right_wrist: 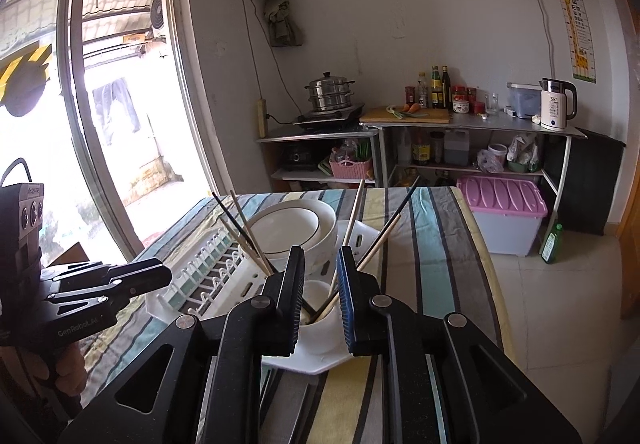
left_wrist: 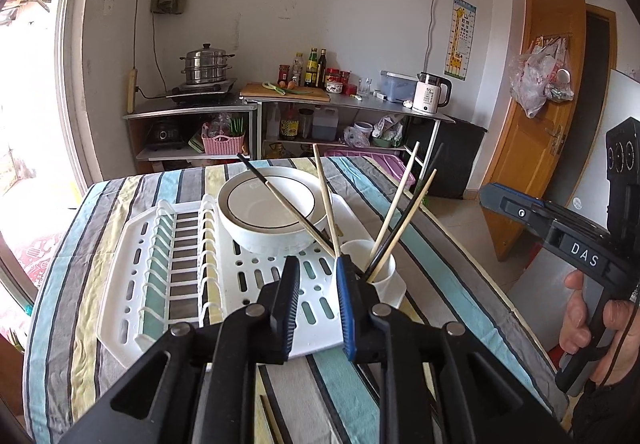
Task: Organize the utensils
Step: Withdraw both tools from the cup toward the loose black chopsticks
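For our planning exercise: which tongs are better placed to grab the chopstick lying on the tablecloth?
Probably left: the left tongs hover nearly over the chopstick; the right tongs stand off to the side.

A white plastic dish rack [left_wrist: 188, 284] lies flat on the striped cloth, in the lower middle of the left wrist view. Its left part has a row of upright white ribs.

On the rack, in the middle of the frame, stands a stack of white round bowls with a thin dark ring [left_wrist: 272, 216], tilted a little.

At the right corner of the rack stands a small white cup [left_wrist: 380, 272]. Several long chopsticks, pale wooden ones and black ones [left_wrist: 394, 220], stand in the cup and lean outward in different directions. Two of them [left_wrist: 304, 220] lean to the left, across the bowls.
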A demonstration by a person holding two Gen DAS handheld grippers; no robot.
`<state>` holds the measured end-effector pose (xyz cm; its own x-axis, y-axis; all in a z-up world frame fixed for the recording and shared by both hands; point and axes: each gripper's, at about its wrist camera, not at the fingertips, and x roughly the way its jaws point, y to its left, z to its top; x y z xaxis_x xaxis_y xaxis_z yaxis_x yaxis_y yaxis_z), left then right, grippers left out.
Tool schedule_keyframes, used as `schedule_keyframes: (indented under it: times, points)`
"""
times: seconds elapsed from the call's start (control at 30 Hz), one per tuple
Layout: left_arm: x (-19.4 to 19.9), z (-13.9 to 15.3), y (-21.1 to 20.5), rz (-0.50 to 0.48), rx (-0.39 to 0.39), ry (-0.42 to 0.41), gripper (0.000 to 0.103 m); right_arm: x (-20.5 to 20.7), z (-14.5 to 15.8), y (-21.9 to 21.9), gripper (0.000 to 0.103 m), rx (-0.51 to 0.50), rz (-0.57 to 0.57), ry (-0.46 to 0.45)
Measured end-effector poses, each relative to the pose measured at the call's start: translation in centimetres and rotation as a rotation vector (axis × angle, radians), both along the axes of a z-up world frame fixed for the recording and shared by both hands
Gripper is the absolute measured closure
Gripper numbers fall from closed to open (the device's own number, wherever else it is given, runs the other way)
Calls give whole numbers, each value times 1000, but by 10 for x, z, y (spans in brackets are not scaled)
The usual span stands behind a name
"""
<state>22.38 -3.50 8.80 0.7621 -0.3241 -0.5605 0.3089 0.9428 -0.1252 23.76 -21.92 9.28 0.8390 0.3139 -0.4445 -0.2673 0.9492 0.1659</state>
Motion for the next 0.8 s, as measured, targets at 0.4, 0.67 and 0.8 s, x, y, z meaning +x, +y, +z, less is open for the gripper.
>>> schedule_keyframes:
  times: [0.4, 0.67, 0.8]
  points:
    - [-82, -26, 23, 34, 5, -2, 83, -89, -25, 10, 86, -10, 35, 14]
    - [-111, -47, 34, 51, 13, 38, 83, -108, -43, 12, 86, 5, 39, 56]
    - [-115, -57, 40, 65, 13, 59, 83, -110, -50, 13, 86, 3, 40, 73]
